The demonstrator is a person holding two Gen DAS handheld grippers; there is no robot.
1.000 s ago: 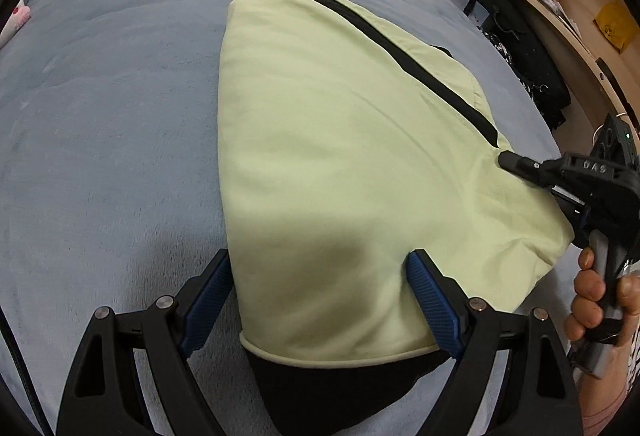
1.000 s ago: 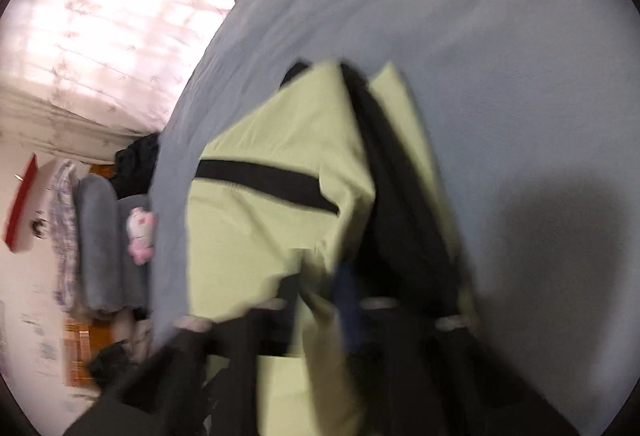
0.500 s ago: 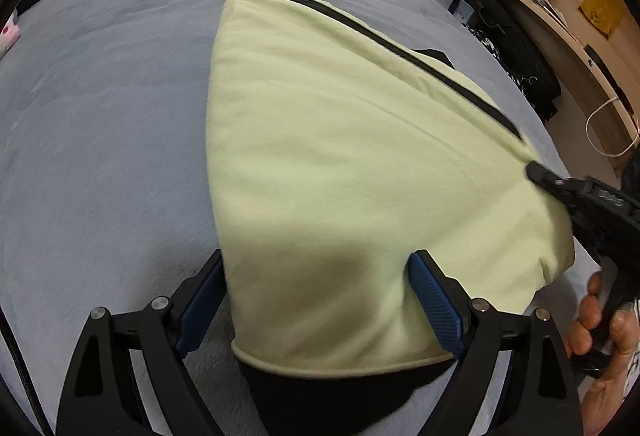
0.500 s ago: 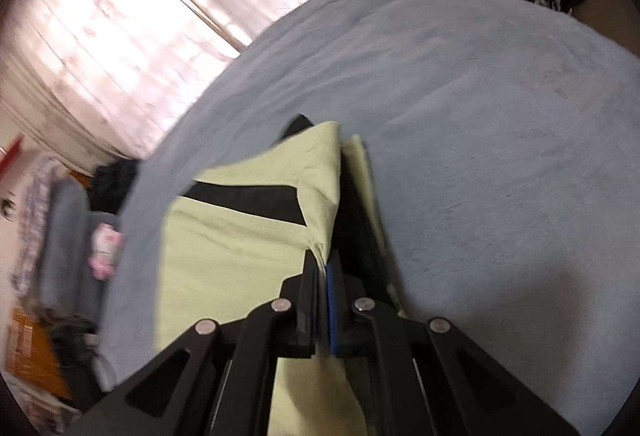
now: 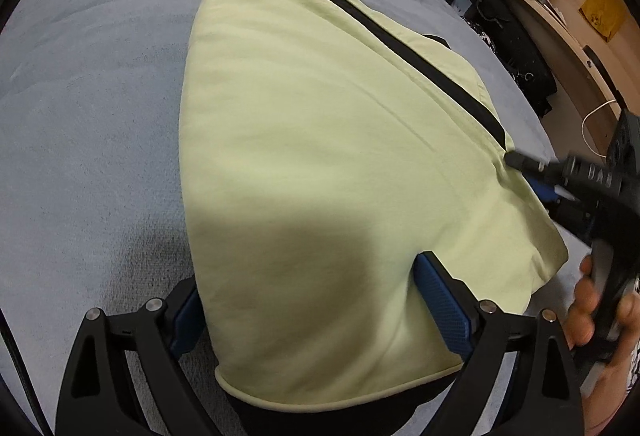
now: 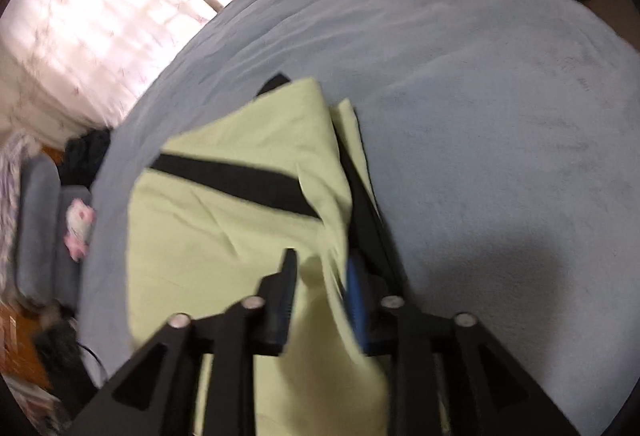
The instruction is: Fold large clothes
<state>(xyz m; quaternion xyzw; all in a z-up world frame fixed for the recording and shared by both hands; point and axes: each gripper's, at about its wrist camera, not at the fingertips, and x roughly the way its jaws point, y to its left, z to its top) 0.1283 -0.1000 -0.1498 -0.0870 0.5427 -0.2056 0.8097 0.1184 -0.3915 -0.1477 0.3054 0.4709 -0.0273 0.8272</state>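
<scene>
Pale green garment (image 5: 320,156) is being laid folded on the bed (image 5: 88,96); left gripper (image 5: 316,300) jaws are being held wide, straddling it; right gripper (image 6: 320,288) jaws parted around its edge, nothing clamped.

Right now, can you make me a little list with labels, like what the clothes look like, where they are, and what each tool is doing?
clothing: light green top with a black stripe, folded over
surface: blue-grey blanket, top lying on it
left tool: open, fingers spread wide on either side of the top's near edge
right tool: open, fingers apart around a raised fold of the top
view quality: right wrist view is blurry
background: wooden shelf beside the bed, curtains behind it
</scene>
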